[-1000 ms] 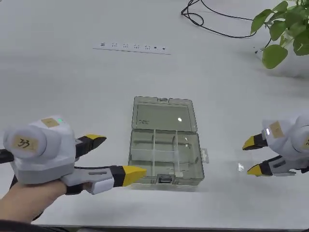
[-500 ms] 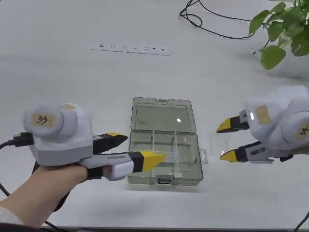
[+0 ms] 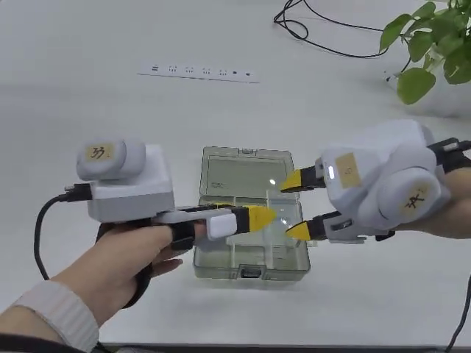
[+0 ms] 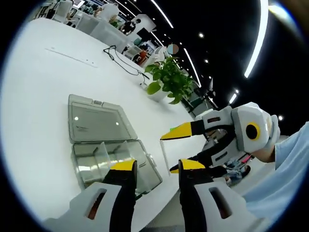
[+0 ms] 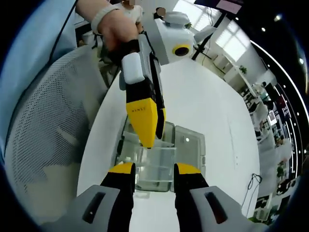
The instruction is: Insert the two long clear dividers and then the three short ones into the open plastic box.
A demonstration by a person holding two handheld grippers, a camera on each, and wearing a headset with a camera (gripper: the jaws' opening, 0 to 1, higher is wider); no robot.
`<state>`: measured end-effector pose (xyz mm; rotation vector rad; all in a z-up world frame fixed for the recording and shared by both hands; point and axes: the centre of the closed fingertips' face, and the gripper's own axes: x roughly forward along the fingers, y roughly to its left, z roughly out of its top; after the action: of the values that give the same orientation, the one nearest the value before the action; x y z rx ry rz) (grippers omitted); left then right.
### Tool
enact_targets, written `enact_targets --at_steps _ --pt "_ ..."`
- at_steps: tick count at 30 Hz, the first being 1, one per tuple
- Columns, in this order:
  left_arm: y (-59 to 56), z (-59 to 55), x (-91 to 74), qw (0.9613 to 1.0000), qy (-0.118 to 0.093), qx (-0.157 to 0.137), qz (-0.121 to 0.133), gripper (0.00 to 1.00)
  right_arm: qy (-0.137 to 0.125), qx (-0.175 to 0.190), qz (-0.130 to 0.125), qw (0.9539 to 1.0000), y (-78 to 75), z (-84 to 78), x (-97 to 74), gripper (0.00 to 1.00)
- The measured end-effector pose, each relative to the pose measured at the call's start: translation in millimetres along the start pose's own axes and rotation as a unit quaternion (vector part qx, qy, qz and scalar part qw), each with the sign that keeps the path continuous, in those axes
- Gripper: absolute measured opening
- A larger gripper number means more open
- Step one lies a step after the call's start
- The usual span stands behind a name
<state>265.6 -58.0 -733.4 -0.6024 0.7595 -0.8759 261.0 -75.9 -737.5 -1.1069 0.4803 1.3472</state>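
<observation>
A tan sticker (image 3: pixel 98 153) on the round top of the left gripper (image 3: pixel 259 216) bears a handwritten number that looks like 33. The right gripper (image 3: pixel 296 206) has its own paper tag (image 3: pixel 345 171) and a dark scrawl on its round end cap (image 3: pixel 413 197); neither can be read. Small dark print on the left gripper's yellow tip (image 5: pixel 142 118) is too fine to read, and so is a faint mark on the box lid (image 3: pixel 250 173).

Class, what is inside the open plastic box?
Clear dividers split the box into compartments. The left gripper and the right gripper, gripping another divider, hide its middle in the head view.
</observation>
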Motion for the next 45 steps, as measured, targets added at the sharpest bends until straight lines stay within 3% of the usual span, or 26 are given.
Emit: enact_targets --at_steps 8,17,26,31,33,34,36,38,42,45 --pt "1.5 -4.4 3.3 0.9989 0.002 -0.046 -0.004 0.21 0.003 -0.024 -0.014 0.9996 -1.9 11.2 5.5 0.32" --pt "-0.3 -5.4 3.4 0.9976 -0.001 -0.069 -0.009 0.03 0.000 -0.032 -0.012 0.9994 -0.7 20.0 8.9 0.32" --pt "-4.6 -5.9 2.7 0.9950 0.000 -0.098 -0.021 0.00 0.004 -0.036 -0.014 0.9993 -0.5 20.9 8.9 0.32" --pt "-5.9 -7.9 1.7 0.9948 0.004 -0.098 -0.027 0.00 0.000 -0.032 -0.005 0.9995 2.1 21.4 7.8 0.32" --pt "-5.9 -9.1 0.7 0.9955 0.006 -0.089 -0.030 0.00 -0.009 -0.027 0.004 0.9996 3.3 23.2 6.2 0.34" --pt "-6.5 -11.0 -0.5 0.9967 0.010 -0.074 -0.033 0.00 -0.022 0.001 0.011 0.9997 4.2 26.3 4.3 0.35" --pt "-7.3 -13.0 -2.1 0.9968 0.015 -0.070 -0.036 0.00 -0.037 0.031 0.018 0.9987 2.3 29.5 -0.3 0.39" --pt "-9.5 -16.7 -5.0 0.9980 0.025 -0.036 -0.046 0.00 -0.047 0.055 0.025 0.9970 -2.0 29.8 -6.9 0.39" --pt "-14.0 -25.1 -9.8 0.9966 0.047 0.017 -0.066 0.00 -0.060 0.097 0.060 0.9917 -2.2 27.8 -17.6 0.34" --pt "-16.5 -30.5 -12.6 0.9936 0.060 0.056 -0.078 0.00 -0.062 0.127 0.097 0.9851 5.3 26.4 -22.4 0.29"
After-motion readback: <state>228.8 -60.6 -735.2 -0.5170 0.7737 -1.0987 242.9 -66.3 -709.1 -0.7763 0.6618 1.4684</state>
